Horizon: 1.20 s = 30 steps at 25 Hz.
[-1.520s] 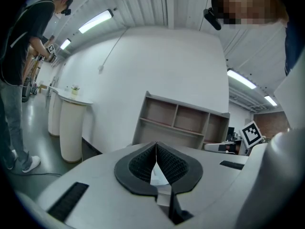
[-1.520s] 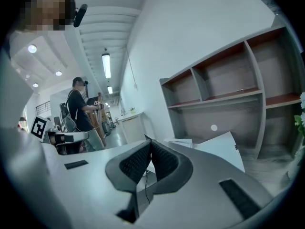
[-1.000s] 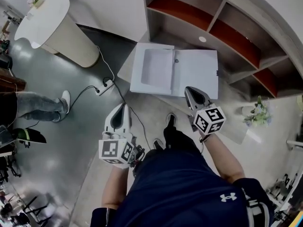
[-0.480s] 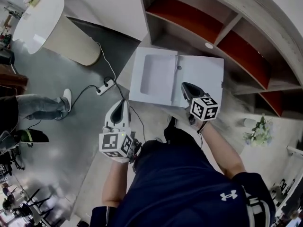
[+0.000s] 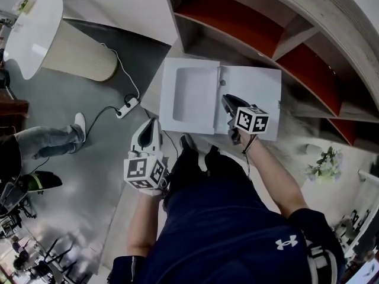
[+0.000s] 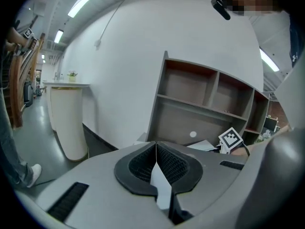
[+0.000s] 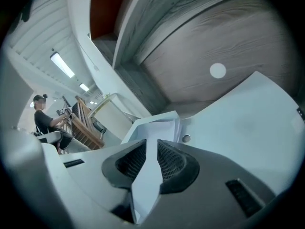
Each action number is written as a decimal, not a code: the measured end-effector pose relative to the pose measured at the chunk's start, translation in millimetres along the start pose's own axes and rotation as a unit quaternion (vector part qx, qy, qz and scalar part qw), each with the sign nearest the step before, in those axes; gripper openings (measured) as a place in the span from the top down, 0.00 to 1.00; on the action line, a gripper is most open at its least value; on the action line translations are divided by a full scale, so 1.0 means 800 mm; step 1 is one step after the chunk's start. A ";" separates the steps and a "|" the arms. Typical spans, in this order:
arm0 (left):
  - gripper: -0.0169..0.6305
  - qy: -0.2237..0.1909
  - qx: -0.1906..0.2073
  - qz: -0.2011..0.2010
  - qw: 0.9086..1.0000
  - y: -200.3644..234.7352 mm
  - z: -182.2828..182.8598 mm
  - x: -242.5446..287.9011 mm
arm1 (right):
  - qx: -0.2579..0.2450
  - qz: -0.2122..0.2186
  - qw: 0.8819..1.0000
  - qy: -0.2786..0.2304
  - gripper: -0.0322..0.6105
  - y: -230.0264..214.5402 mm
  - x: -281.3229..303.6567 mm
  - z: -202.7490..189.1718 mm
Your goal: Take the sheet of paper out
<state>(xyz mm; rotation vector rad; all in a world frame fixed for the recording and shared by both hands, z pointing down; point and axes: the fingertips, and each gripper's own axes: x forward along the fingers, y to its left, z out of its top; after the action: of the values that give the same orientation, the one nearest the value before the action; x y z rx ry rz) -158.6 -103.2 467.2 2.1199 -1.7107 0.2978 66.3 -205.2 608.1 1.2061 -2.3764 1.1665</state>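
The folder (image 5: 254, 90) is lying open and flat on the surface (image 5: 293, 138) in front of the shelf (image 5: 237, 22). The sheet (image 5: 192, 94) is sitting in the folder's left half, seemingly tucked into a pocket there; nothing is touching it yet.

Over the past second both hands have been coming forward and down toward the folder. The right tongs (image 5: 227, 101) have been travelling from the folder's near edge to a spot over its right flap, close to the fold, and are now pointing toward the sheet. Their jaws are opening: a narrow gap is showing between the pads, and only the folder beyond is showing through it, so they are gripping nothing. The left tongs (image 5: 154, 122) have been closing in too, but are hanging just off the surface's left edge, over the floor (image 5: 89, 158), with their jaws pressed together and empty.

This is looking like the end of the approach and the start of the grasp. The right tongs seem to be preparing to take the sheet's near or inner edge, while the left tongs are probably heading in to pin the folder down. The sheet is thin and lying flat, so getting a jaw under its edge is likely to be the tricky part.
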 end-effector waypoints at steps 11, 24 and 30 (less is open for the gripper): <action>0.95 0.065 -0.034 -0.044 0.996 0.055 -0.060 0.089 | 0.066 -0.047 0.996 0.030 0.79 -0.041 0.058 -0.018; 0.76 0.163 -0.057 -0.051 0.984 0.075 -0.144 0.124 | 0.109 -0.113 0.987 0.029 0.66 -0.084 0.119 -0.025; 0.76 0.178 -0.067 -0.047 0.981 0.076 -0.166 0.129 | 0.123 -0.122 0.985 0.028 0.66 -0.081 0.130 -0.036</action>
<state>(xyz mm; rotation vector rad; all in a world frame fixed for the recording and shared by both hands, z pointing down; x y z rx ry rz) -183.3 -148.0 638.6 1.9068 -1.3802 0.4878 45.7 -266.4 716.7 1.4709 -2.0180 1.4170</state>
